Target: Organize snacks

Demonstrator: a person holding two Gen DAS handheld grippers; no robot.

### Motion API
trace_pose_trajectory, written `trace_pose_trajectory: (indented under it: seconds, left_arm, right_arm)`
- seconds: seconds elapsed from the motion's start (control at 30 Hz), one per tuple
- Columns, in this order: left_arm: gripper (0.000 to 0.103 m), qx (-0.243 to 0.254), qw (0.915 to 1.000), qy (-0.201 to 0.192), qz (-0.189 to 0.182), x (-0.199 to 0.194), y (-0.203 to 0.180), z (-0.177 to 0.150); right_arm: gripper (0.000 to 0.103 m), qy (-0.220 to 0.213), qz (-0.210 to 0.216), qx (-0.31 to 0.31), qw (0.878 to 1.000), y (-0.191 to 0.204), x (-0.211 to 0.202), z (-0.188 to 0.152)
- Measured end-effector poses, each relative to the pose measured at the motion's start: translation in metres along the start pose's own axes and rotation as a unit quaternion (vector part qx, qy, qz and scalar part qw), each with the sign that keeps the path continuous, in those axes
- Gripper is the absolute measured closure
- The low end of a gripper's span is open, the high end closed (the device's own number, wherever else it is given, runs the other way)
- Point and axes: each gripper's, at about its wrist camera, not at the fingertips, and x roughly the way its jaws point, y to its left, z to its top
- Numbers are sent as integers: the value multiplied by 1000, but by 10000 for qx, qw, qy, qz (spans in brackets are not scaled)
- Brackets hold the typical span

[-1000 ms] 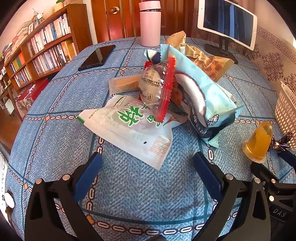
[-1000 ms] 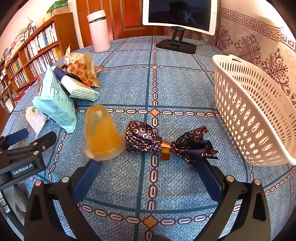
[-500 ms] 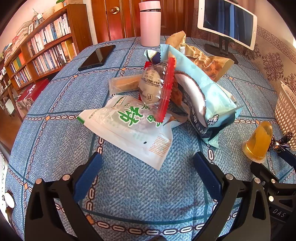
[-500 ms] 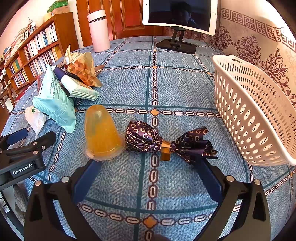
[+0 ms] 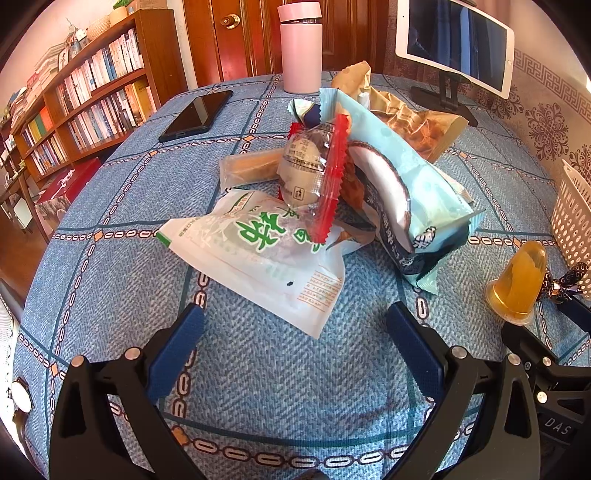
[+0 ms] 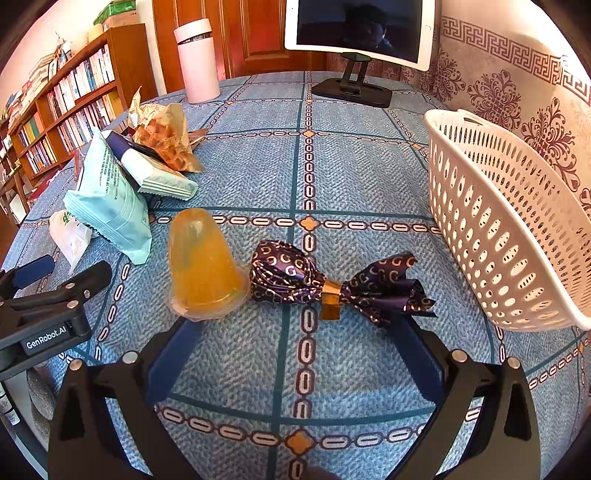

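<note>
A pile of snacks lies on the blue tablecloth: a white packet with green print (image 5: 258, 254), an egg in a red-edged wrapper (image 5: 310, 173), a light blue bag (image 5: 410, 192), a brown waffle bag (image 5: 413, 122). My left gripper (image 5: 295, 321) is open and empty just short of the white packet. An orange jelly cup (image 6: 203, 266) and a dark purple wrapped candy (image 6: 332, 284) lie just ahead of my right gripper (image 6: 295, 328), which is open and empty. A white basket (image 6: 509, 221) stands to the right.
A pink flask (image 5: 300, 48), a black phone (image 5: 197, 114) and a tablet on a stand (image 6: 356, 33) are at the back of the table. A bookshelf (image 5: 74, 107) stands left. The left gripper's body (image 6: 48, 314) shows at the right wrist view's left edge.
</note>
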Motion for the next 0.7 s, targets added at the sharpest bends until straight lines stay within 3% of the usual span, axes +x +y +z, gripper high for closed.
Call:
trace_pose_trajectory:
  seconds: [0.7]
  left_arm:
    - [2,-89,9999,39,-82,-1,6,0]
  right_arm:
    - [5,105,98,-86,9999,0,2,3]
